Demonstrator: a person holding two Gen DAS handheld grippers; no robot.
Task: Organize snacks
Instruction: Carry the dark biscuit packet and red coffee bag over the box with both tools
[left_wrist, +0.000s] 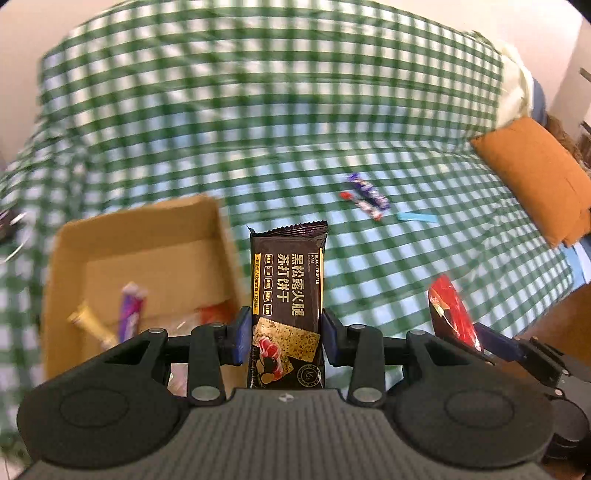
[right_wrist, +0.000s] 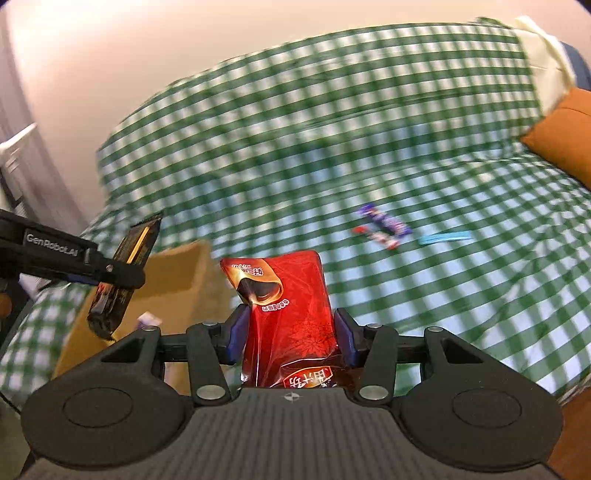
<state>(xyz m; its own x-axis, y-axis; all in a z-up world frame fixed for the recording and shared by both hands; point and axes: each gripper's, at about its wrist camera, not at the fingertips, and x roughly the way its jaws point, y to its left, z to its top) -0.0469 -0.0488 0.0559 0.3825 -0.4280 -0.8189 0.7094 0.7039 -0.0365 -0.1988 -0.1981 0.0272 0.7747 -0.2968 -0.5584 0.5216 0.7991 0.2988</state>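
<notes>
Green-checked sofa cover (left_wrist: 258, 110), orange cushion (left_wrist: 535, 177), pale wall (right_wrist: 110, 55).

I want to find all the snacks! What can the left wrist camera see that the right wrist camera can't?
Only the left wrist view looks into the cardboard box, showing a gold stick and purple packet inside. Only the right wrist view shows the red packet face-on. Both show both grippers' snacks, the snacks on the checked cover and the orange cushion.
</notes>
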